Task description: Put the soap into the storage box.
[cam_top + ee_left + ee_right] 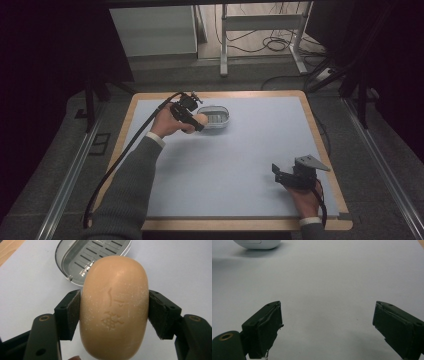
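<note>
Left gripper (113,312): 2 black jaws clenched on a tan, oval bar of soap (114,307), 1 pad pressed to each long side. The bar stands lengthwise between the pads, stamped characters on the face toward the camera, its far end reaching past the jaw tips. High view: the soap (199,119) sits at the gripper's (196,121) tip, held off the table.

Beyond the jaw tips, partly behind the bar: a clear, oval plastic soap dish (75,258) with a slotted drain insert, resting on the pale grey-blue mat (30,290). The soap is at the dish's near rim; cannot tell if it touches it.

Right gripper (327,325): jaws released, wide apart, bare mat (327,285) between them. Far ahead of the tips, the rounded white underside of the dish (258,243). High view: this gripper (295,175) is well apart from the dish (216,116).
</note>
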A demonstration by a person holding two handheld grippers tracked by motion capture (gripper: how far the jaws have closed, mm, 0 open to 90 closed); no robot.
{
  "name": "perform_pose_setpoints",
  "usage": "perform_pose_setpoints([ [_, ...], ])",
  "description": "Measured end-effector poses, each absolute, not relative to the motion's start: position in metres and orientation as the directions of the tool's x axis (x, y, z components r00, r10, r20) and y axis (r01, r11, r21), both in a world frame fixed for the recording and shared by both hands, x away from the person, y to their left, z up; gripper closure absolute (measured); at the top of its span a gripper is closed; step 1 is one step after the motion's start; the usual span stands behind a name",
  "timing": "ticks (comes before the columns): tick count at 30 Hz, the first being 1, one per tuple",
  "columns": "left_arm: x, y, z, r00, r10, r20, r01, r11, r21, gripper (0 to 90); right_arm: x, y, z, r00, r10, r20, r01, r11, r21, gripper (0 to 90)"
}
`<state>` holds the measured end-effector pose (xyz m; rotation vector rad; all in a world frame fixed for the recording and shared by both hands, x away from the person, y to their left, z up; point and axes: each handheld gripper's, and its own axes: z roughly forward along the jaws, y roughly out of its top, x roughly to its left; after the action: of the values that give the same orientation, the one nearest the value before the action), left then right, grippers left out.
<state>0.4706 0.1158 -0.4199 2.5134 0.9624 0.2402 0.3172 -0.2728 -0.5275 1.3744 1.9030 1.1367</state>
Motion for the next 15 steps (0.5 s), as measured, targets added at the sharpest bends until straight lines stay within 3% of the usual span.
perform_pose_setpoints([
  [15,0.486,0.108,-0.427,0.741,0.672,-0.005,0.604,-0.664,0.441,32.2,0.317,-0.273,-0.527,-0.345,0.937,0.058,0.494,0.129,0.86,8.9],
])
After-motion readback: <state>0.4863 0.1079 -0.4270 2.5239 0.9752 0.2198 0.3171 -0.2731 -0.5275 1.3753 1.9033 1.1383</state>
